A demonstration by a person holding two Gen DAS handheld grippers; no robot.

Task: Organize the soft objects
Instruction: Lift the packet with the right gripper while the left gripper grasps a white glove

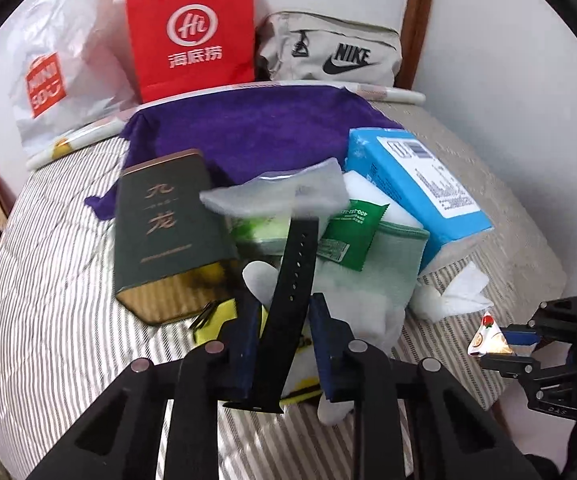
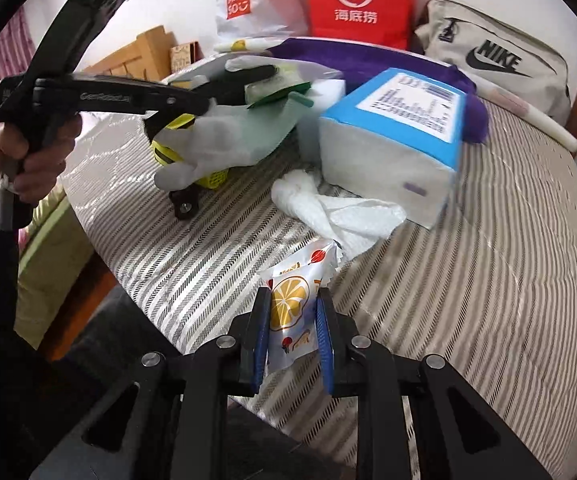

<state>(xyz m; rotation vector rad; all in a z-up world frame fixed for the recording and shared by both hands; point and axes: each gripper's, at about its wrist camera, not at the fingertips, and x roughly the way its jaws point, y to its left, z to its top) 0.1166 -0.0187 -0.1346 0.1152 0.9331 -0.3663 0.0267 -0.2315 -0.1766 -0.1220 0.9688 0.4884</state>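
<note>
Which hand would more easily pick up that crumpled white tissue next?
Neither is free, but probably the right gripper: the crumpled tissue lies just ahead of it. It holds a snack packet; the left gripper holds a black strap.

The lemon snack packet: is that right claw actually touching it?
Touching. The right wrist view shows the lemon snack packet pinched between the right gripper's two blue pads, with no gap on either side.
</note>
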